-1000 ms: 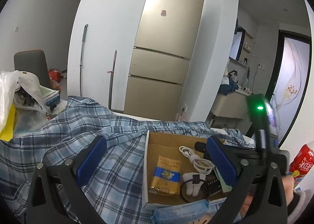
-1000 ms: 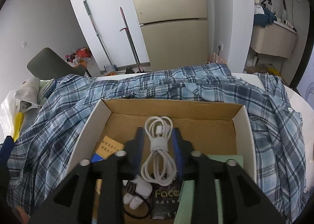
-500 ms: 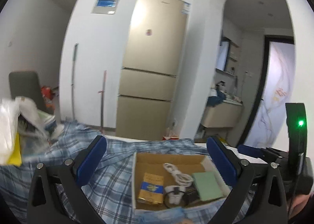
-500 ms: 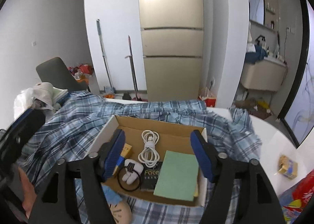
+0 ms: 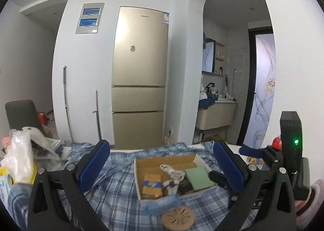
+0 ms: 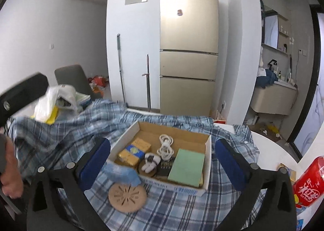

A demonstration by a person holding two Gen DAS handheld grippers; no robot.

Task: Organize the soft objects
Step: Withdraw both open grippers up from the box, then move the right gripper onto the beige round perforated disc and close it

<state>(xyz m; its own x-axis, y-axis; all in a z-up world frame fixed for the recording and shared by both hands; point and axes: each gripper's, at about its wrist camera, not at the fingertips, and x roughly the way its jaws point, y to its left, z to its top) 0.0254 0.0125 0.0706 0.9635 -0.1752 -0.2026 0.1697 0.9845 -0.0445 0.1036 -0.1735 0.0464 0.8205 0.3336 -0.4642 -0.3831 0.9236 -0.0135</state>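
Plaid shirt (image 6: pixel 60 139) is spread loose and rumpled over the whole table, running from 9 o'clock across to 3 o'clock in the right wrist view.

Cardboard box (image 6: pixel 208 150) sits on top of the shirt at frame centre and holds the small stuff: green pad (image 6: pixel 186 167) at its 4 o'clock corner, yellow-blue packet (image 6: pixel 134 151) at 9 o'clock, coiled white cable (image 6: pixel 166 147) near the middle. The cable lies free in the box with nothing gripping it.

Outside the box, against its near wall at 7 o'clock, is a crumpled blue cloth (image 6: pixel 121 172). Just below that is a round slotted cork coaster (image 6: pixel 127 195).

Right gripper (image 6: pixel 162 162) has just been opening and its jaws now stand wide, with nothing between the pads. Left gripper (image 5: pixel 162 165) is also spread wide and empty, well back from the box.

Step, as I read it: a drop into the box is done and both tongs are free between picks. Likely next is the blue cloth, or folding the shirt, which needs the box moved off it and both grippers pinching an edge.
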